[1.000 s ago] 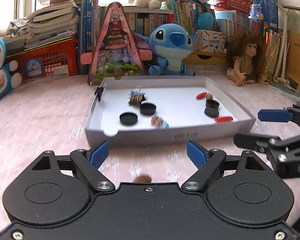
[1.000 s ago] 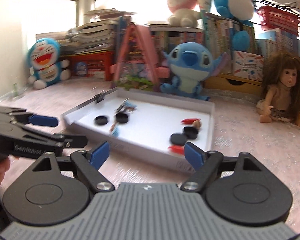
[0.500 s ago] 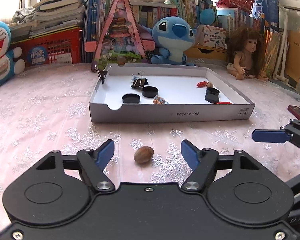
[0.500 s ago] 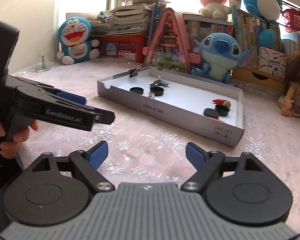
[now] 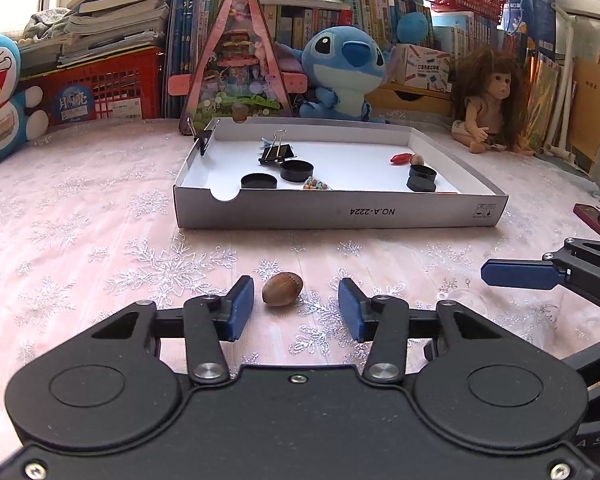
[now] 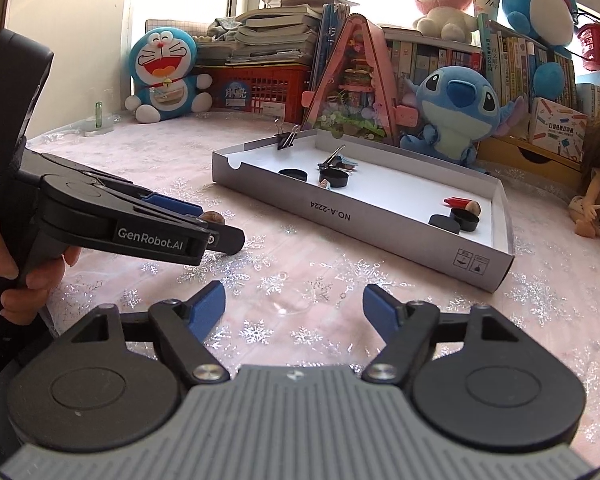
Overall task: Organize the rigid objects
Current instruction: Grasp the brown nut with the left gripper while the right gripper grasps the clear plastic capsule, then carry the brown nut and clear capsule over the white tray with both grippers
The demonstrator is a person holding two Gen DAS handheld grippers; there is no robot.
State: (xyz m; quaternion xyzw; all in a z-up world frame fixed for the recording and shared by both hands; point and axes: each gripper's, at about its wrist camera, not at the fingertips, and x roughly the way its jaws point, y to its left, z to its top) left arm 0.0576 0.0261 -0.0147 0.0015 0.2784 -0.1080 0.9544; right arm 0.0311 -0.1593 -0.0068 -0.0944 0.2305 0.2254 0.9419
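- Left claw (image 5: 296, 304) stands released around the brown nut (image 5: 283, 289): its jaws have just been closing, the nut lies between the blue pads, close to the left one, with a clear gap on the right side, and neither pad presses on it.
- Because the nut is off-centre, I judge that one pad will likely meet it first and push it sideways over the table (image 5: 80, 240); being rounded and smooth, it could roll or squirt out forward.
- Pads low against the table's snowflake cloth may snag the fabric and drag it, which would shift the nut.
- Right claw (image 6: 294, 306) is also released, its jaws having just been narrowing, with a small clear, glassy piece (image 6: 290, 302) on the table between its pads; that piece is hard to make out, so a grasp may miss it or skid it away.
- Both claws work close together near the table's front edge; they could knock each other.
- White box (image 5: 340, 216) sits further back, towards the table's far edge, already holding caps, clips and small bits; its front wall could catch a low-carried nut.
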